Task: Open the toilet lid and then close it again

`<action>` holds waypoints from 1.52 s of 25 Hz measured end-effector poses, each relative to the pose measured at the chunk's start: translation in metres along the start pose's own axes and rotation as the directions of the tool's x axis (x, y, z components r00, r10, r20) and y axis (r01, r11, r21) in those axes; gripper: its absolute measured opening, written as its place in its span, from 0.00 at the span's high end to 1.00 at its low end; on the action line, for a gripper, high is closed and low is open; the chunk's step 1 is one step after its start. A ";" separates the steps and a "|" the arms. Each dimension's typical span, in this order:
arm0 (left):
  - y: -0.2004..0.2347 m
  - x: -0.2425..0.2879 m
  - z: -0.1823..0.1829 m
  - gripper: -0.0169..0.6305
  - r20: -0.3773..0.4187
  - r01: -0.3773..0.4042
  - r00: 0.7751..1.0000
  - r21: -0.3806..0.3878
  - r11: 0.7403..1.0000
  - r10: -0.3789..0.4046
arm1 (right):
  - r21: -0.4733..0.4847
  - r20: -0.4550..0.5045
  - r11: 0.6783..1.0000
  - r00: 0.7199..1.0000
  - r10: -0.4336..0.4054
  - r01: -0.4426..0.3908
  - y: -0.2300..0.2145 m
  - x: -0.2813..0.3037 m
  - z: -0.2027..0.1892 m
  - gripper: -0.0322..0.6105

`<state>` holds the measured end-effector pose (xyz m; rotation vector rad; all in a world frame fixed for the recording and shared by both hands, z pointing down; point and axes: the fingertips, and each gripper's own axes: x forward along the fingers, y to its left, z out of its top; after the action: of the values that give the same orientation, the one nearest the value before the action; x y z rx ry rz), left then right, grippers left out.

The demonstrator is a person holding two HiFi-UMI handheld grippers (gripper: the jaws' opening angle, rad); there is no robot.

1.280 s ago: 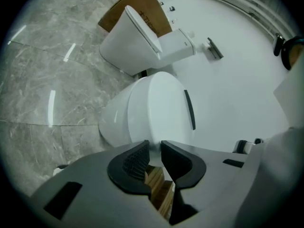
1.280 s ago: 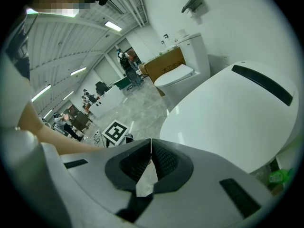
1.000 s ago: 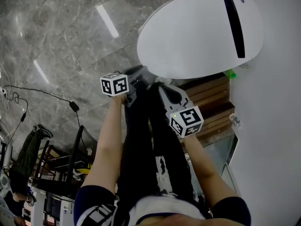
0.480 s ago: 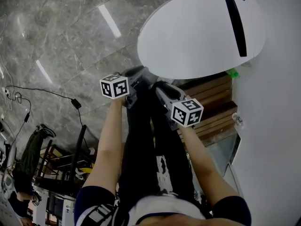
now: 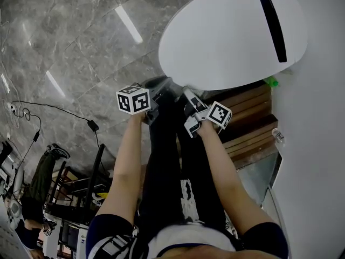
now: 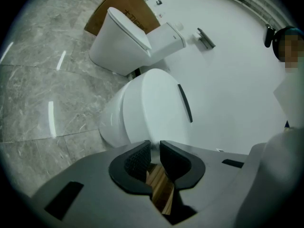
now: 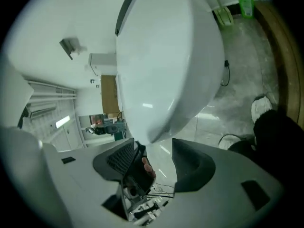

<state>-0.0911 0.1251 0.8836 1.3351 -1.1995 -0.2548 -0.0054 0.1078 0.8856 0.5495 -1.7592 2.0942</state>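
1 toilet lid (image 5: 232, 36) in head view; left gripper view adds another toilet (image 6: 128, 37).

No text, number or brand can be read. Dark print on the brown cardboard panel (image 6: 124, 4) and a small mark on the white oval toilet lid (image 5: 226, 36) are too small to read. The left white cube (image 5: 133, 99) and the right white cube (image 5: 220, 115) carry only black square marker patterns.

The head view looks steeply down onto the smooth white oval toilet lid (image 5: 226, 36). Both gripper views face that same lid from its front, the right one sideways and closest.
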 end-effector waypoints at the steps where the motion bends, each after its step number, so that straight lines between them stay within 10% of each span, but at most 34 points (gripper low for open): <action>1: 0.000 0.001 0.000 0.87 -0.001 0.001 1.000 0.000 1.000 -0.001 | 0.021 0.018 1.000 1.000 0.015 -0.016 -0.002 0.003 0.002 0.62; 27: -0.021 -0.030 0.012 0.89 0.069 0.041 0.997 -0.015 0.999 -0.040 | 0.099 0.156 0.995 0.988 0.015 -0.031 0.013 -0.006 -0.003 0.68; 32: -0.008 -0.020 -0.009 0.64 0.014 0.084 0.996 -0.131 0.988 -0.083 | 0.101 0.166 0.994 0.986 0.028 -0.045 0.017 -0.008 -0.002 0.68; 38: -0.014 -0.016 -0.011 0.61 0.084 0.197 0.979 -0.190 0.962 -0.184 | 0.099 0.155 0.993 0.987 0.048 -0.064 0.022 -0.011 -0.003 0.69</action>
<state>-0.0825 0.1394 0.8658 1.2756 -1.0699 -0.5464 -0.0071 0.1065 0.8606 0.7137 -1.7734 2.2461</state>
